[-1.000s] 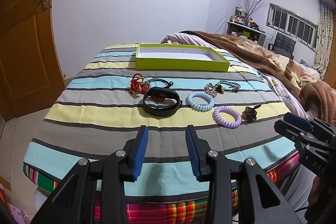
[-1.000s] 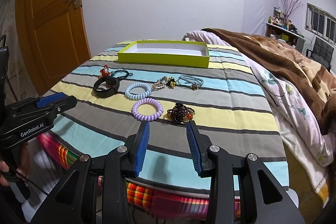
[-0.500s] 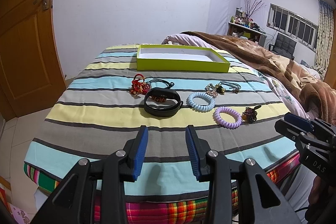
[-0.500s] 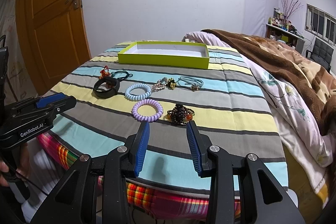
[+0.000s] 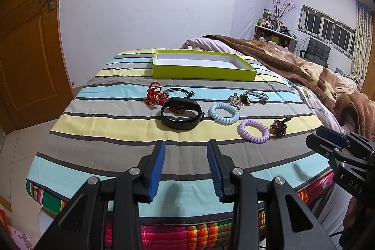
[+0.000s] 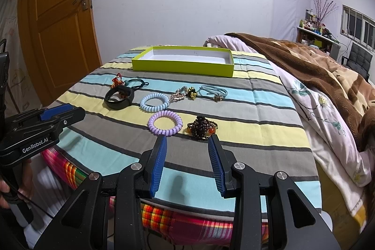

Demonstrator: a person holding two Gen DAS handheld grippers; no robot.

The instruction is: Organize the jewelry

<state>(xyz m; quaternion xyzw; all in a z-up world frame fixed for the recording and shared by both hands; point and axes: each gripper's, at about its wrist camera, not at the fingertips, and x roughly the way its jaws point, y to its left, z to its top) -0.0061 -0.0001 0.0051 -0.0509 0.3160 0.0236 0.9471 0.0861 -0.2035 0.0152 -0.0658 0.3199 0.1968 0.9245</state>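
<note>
Two grippers hover above the near edge of the striped bed cover (image 5: pixel 117 132), and we find both with jaws standing wide and holding nothing: the left gripper (image 5: pixel 186 168) and the right gripper (image 6: pixel 187 165). We note the jewelry spread across the middle of the cover, well apart from the green tray (image 6: pixel 182 67) at the far edge. Toward the left edge lie a red knotted charm (image 5: pixel 154 95) and a black band (image 5: pixel 181 116). Beside the band sit a pale blue coil (image 6: pixel 154 102) and a purple coil (image 6: pixel 165 125). Just beside the purple coil we observe a dark beaded bracelet (image 6: pixel 201 128), nearest the right gripper. The tray's white floor is bare.
</note>
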